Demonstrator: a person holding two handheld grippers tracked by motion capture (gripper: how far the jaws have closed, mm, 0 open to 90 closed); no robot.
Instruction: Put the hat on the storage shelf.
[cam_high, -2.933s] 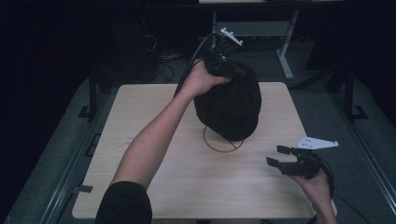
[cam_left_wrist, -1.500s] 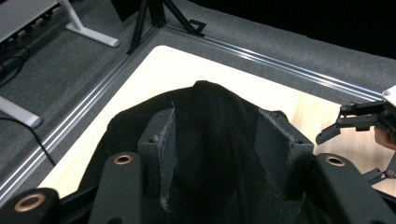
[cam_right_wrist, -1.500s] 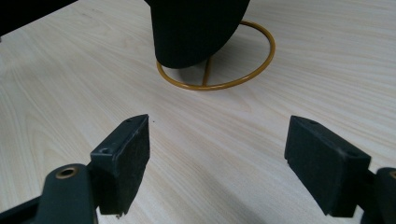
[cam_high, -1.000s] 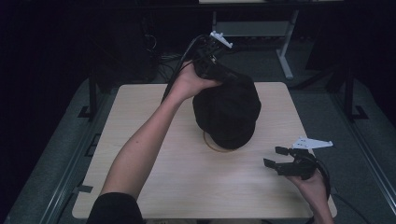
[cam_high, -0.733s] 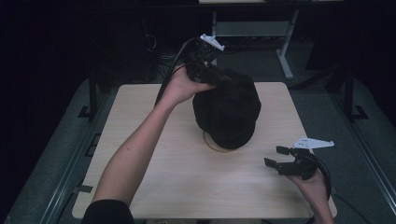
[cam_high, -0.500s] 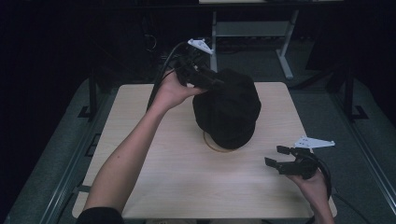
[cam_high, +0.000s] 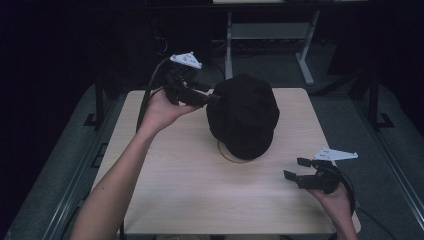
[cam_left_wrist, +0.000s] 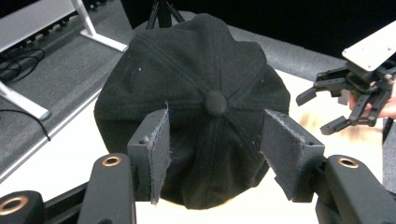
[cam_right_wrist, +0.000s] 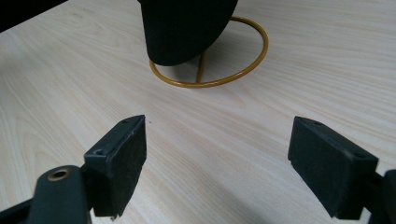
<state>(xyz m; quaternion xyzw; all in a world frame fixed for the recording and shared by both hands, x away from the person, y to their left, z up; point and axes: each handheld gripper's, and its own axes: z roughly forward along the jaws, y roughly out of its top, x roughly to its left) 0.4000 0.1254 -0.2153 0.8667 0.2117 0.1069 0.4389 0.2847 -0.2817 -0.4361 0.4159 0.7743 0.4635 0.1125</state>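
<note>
The black cap (cam_high: 243, 116) sits on a wire stand (cam_right_wrist: 211, 70) mid-table: light, soft cloth, likely to crumple, best pinched at a panel seam. The left gripper (cam_left_wrist: 215, 140), jaws just opening, holds nothing; the right gripper (cam_high: 300, 170) waits jaws apart

table (cam_high: 165, 185) front bare | centre blocked: cap (cam_high: 244, 115), stand ring (cam_right_wrist: 243, 65)

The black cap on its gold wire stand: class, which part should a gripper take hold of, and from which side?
Grip the black cap at its brim, the flat stiff edge hanging low over the gold wire stand. Probably come level from the near side, where the right gripper waits open; the rounded crown gives loose fabric only.
</note>
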